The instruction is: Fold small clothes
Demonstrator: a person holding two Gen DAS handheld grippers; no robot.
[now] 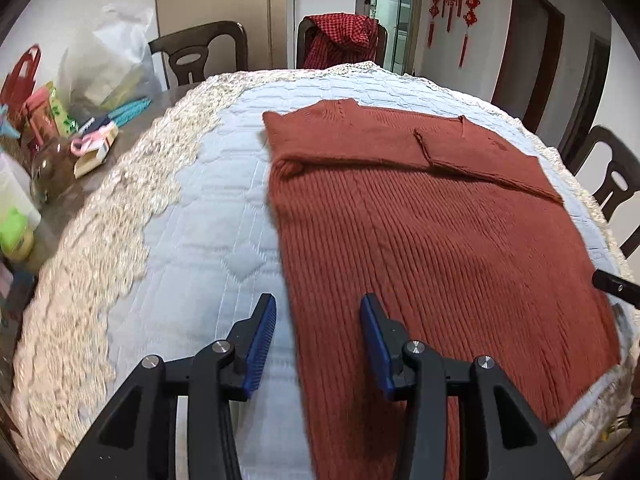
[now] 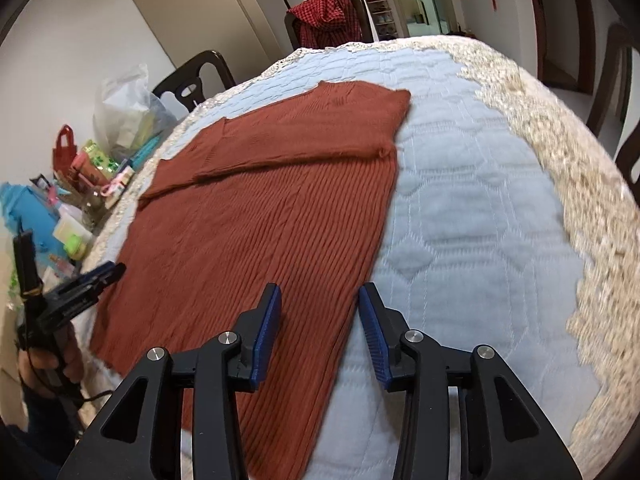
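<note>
A rust-red ribbed sweater (image 1: 432, 232) lies flat on the pale blue quilted cover (image 1: 208, 216), both sleeves folded across its chest. My left gripper (image 1: 318, 308) hovers open over the sweater's left side edge near the hem, and nothing is pressed between its blue pads. In the right wrist view the same sweater (image 2: 260, 220) spreads to the left. My right gripper (image 2: 318, 298) stands open above its right side edge. The left gripper (image 2: 108, 274) shows there at the sweater's far corner, held by a hand (image 2: 52, 356).
A lace border (image 1: 100, 248) rims the cover. Bags, bottles and small boxes (image 1: 60, 128) crowd the table's left end. Dark wooden chairs (image 1: 200, 52) stand around it, one draped with a red checked cloth (image 1: 340, 40).
</note>
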